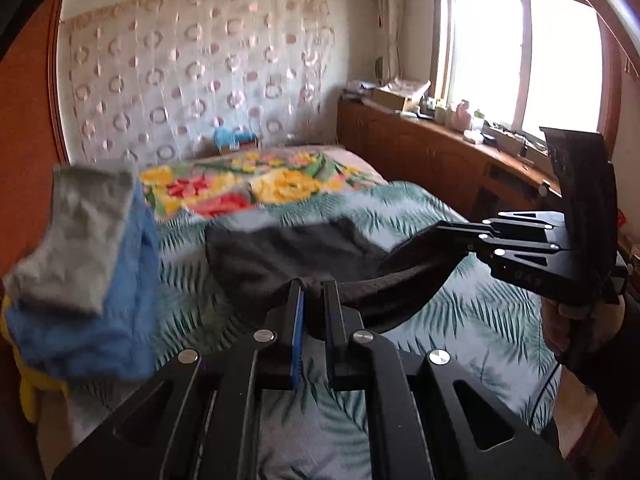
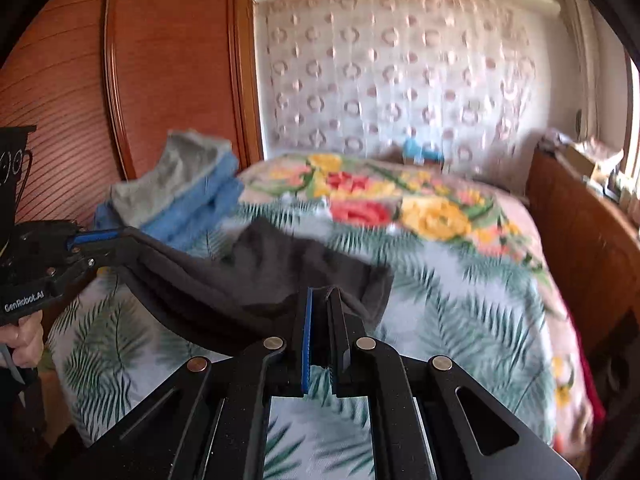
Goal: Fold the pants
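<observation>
Left tool [image 1: 312, 292]: clenched on the dark pants' [image 1: 280, 256] edge, lower centre.
Right tool [image 2: 322, 300]: clenched on the same edge, lower centre.
Bed [image 2: 460, 300]: leaf-print cover, fills mid frame.
Pants: slung between both tools, above the bed.
Folded clothes [image 1: 84, 264]: grey on blue, left.

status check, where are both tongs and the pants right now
Left tongs and right tongs both shut on dark pants. Pants slung between them over the bed. Folded stack beside, not blocking.
</observation>
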Action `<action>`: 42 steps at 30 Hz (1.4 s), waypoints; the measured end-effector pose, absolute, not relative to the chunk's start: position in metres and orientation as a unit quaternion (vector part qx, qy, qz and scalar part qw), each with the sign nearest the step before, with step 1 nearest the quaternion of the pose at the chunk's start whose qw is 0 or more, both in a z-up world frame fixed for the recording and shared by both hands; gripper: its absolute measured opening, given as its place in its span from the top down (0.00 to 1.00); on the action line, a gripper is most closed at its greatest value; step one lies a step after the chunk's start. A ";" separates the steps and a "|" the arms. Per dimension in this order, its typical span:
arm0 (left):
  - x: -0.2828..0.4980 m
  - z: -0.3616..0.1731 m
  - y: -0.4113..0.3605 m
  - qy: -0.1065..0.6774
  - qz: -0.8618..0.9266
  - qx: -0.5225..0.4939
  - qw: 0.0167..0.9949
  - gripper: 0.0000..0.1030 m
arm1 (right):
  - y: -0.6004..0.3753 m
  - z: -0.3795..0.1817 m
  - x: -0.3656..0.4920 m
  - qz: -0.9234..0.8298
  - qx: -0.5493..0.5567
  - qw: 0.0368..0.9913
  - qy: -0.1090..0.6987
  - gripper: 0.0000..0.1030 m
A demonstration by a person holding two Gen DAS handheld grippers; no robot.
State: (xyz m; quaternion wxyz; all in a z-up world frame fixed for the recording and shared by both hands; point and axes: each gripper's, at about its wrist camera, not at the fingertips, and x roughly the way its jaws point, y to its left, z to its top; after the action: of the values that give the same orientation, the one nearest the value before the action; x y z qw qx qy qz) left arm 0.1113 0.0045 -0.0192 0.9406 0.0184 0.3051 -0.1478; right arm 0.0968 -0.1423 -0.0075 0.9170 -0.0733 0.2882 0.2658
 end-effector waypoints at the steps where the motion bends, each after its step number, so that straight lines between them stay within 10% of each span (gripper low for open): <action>1: 0.108 -0.023 0.004 0.309 -0.148 0.016 0.939 0.91 | -0.142 -0.010 0.093 0.266 -0.071 0.915 0.293 0.94; 42: 0.085 -0.112 0.009 0.393 -0.099 -0.030 0.914 0.76 | -0.157 -0.047 0.090 0.253 -0.050 0.903 0.344 0.94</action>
State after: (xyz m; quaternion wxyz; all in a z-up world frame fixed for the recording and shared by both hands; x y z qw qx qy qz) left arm 0.0845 0.0092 -0.1121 0.9135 -0.0305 0.3934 -0.0989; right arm 0.0905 -0.1574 -0.0466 0.9028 -0.0504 0.3438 0.2532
